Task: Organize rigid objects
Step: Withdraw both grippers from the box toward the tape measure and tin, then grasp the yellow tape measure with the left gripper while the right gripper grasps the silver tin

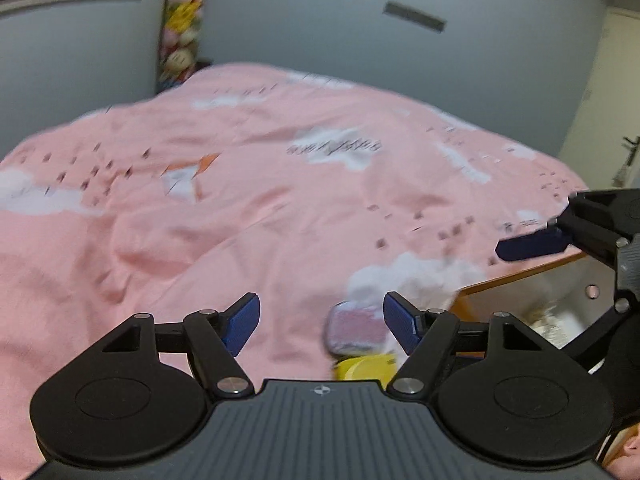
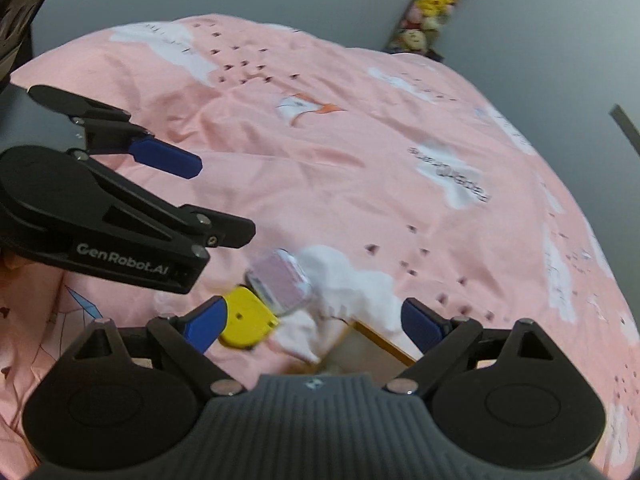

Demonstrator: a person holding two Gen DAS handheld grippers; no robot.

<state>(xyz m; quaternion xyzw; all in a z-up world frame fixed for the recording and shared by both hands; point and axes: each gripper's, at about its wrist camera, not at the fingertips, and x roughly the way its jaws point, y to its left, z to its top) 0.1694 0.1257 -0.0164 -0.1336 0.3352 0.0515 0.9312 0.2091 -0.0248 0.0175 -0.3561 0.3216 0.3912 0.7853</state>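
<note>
Two rigid things lie on the pink bedspread [image 2: 360, 168]: one small pinkish tin with rounded corners and a silvery rim [image 2: 280, 282], and one flat yellow piece of plastic [image 2: 244, 318], which may be a tape measure or a lid, though blur hides which. They touch, the tin resting against the far edge of the yellow piece, both close to the near edge of the bed and just left of a white crumpled cloth [image 2: 352, 284]. One wooden-edged box [image 2: 384, 344] sits just beyond the cloth on the right, its inside pale with something light in it; I judge it to be where the two things belong, which would explain why they wait beside its rim. Both tools hang over this corner, empty. The left gripper [image 1: 320, 320] has its blue pads spread wide, with the tin and the yellow piece showing between them, nearer the right pad; this looks like lining up for a pick. The right gripper [image 2: 314, 322] is likewise spread wide, holding nothing, with the yellow piece just beside its left pad and the box edge below its middle. So the count is two grippers, two rigid things, one cloth, one box. A column of plush toys [image 1: 182, 20] stands against the far wall, apart from the work.
</note>
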